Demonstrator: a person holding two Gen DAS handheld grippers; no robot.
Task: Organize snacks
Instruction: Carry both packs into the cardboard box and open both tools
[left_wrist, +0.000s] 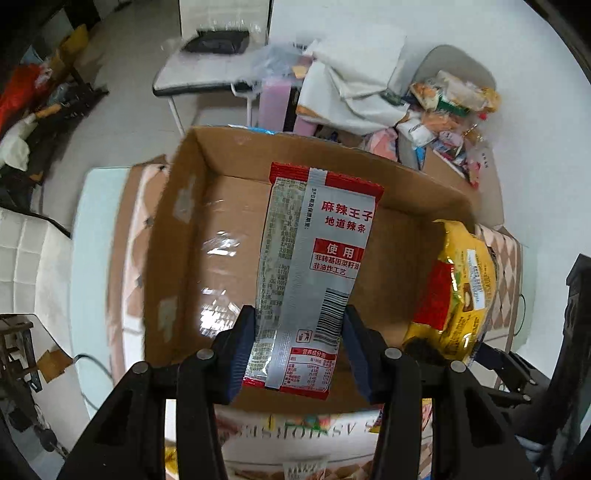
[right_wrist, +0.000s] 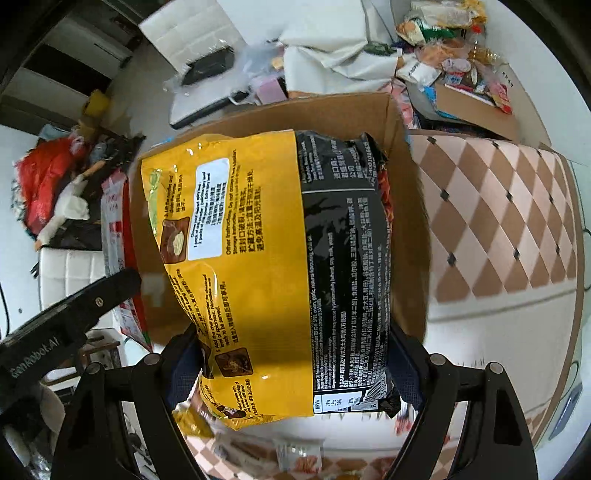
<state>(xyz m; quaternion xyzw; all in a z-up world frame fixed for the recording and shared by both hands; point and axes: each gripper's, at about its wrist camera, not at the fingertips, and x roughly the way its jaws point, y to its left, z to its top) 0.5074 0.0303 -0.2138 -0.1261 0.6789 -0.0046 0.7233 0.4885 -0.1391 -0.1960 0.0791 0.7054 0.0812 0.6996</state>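
Your left gripper (left_wrist: 299, 332) is clamped on a silver-and-red snack packet (left_wrist: 314, 266), pads squeezing its lower part, packet hanging over the open cardboard box (left_wrist: 177, 236). Your right gripper (right_wrist: 295, 365) is clamped wide on a big yellow-and-black noodle pack (right_wrist: 280, 266); it's also over the box, at the right side in the left view. The box floor is bare where visible, with shiny tape. The box sits on a checked cloth (right_wrist: 491, 206). Beyond it: a heap of loose snacks (left_wrist: 450, 110), white cloth bag (left_wrist: 354, 85), small folding table (left_wrist: 199, 74).
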